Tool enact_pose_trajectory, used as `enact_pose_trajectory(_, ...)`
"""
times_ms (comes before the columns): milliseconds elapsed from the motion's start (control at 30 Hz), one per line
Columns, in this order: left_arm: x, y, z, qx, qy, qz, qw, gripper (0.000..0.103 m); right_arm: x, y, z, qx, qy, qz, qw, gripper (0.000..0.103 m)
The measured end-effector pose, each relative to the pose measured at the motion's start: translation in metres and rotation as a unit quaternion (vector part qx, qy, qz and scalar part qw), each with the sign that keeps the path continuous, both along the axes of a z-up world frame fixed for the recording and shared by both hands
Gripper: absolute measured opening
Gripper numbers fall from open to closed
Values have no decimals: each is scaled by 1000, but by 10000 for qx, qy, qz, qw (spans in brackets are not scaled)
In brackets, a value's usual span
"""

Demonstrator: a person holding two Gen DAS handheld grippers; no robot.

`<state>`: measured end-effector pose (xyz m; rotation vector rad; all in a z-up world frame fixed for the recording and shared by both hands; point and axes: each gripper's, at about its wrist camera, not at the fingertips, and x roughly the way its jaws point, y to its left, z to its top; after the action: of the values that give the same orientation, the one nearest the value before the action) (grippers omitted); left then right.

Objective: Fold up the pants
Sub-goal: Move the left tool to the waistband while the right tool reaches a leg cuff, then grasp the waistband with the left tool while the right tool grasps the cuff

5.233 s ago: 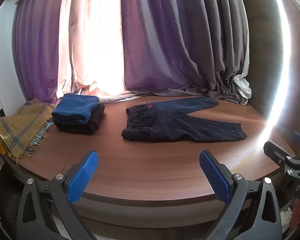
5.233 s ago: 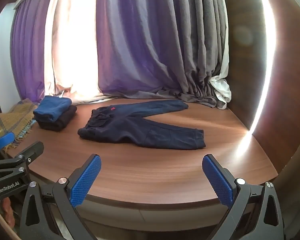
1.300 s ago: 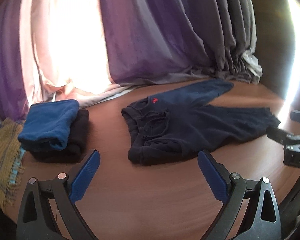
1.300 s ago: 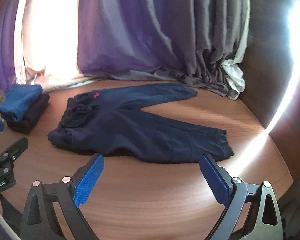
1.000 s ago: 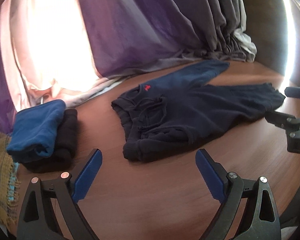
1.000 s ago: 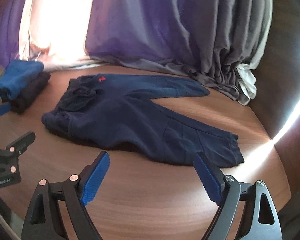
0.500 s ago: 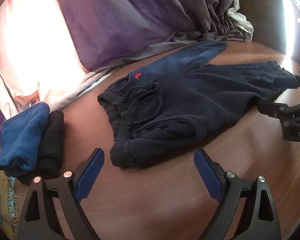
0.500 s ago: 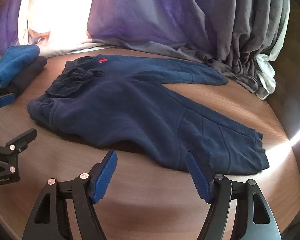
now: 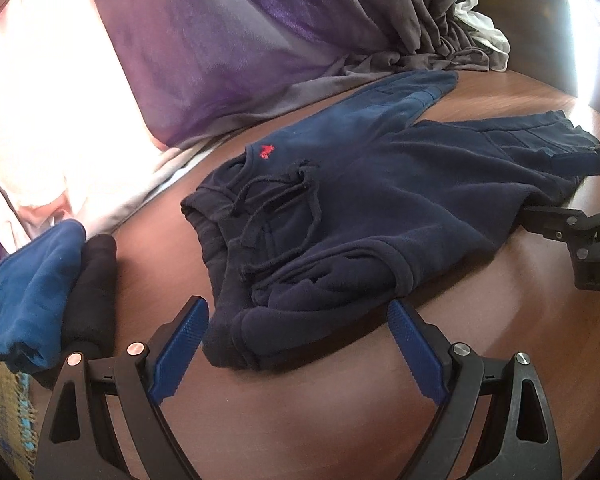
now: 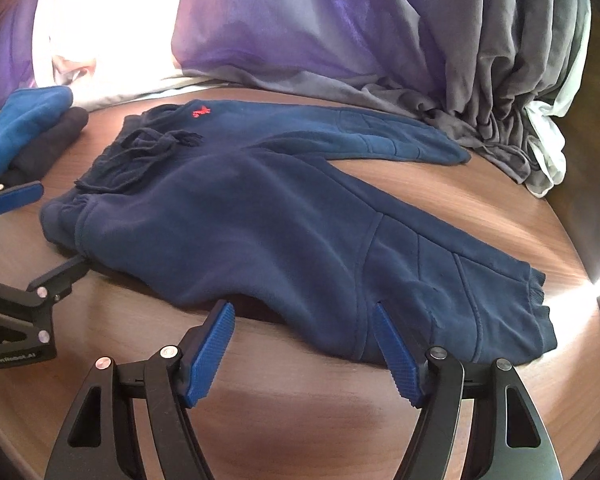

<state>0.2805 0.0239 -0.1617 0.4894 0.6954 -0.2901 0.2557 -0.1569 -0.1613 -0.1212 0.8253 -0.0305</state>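
The pants point(image 10: 260, 216) lay unfolded on the table point(image 10: 300, 420). My left gripper point(image 9: 296, 352) gaped at the waistband; my right gripper point(image 10: 304, 344) gaped at the near leg.

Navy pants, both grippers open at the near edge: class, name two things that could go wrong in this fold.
The drawstring lies loose at the waistband and could snag on the left gripper. The right gripper sits mid-leg on the pants, so lifting there may let the cuff sag and drag.
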Motion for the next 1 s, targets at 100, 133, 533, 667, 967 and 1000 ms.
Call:
enact_pose_trajectory(100,0,-1,2,-3,-35,-35,10000,86,0,-5,-1,-8,-15,-76,10000,70)
enact_pose_trajectory(133,0,-1,2,-7,-37,-54,10000,84,0,-7,-1,-16,-13,-108,9999,69)
enact_pose_trajectory(533,8,-2,5,-230,233,-43,9995,41,-6,-35,0,14,-113,-481,9988,64)
enact_pose_trajectory(667,9,-3,8,-323,295,-44,9990,24,-7,-28,4,-96,-247,-268,9993,61)
enact_pose_trajectory(967,14,2,34,-656,210,5,9976,22,-4,-2,-2,-74,-298,151,9994,58)
enact_pose_trajectory(1000,15,3,35,-658,204,16,9976,22,-3,0,-3,-178,-312,130,9993,56)
